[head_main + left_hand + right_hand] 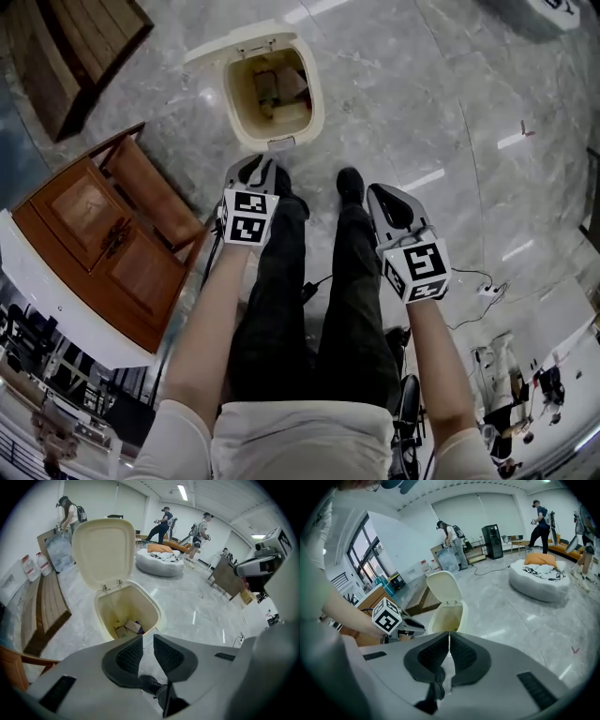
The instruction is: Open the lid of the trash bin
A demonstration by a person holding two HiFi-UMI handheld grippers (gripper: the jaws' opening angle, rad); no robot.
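Note:
A cream trash bin (316,98) stands on the marble floor straight ahead of the person's feet. Its lid (234,42) is swung up and back, so the inside shows, with some packets of rubbish (130,627) at the bottom. The grey pedal (281,143) sticks out at the bin's near side, just ahead of the left shoe. My left gripper (265,163) hovers close above that near side, jaws a little apart and holding nothing. My right gripper (377,192) hangs over the right shoe, jaws together and holding nothing. From the right gripper view the bin (449,613) is ahead.
A wooden cabinet (94,244) and a wooden chair (150,187) stand close on the left. A slatted wooden bench (80,47) lies beyond them. A cable (469,281) runs along the floor to the right. A white beanbag (159,562) and several people are far off.

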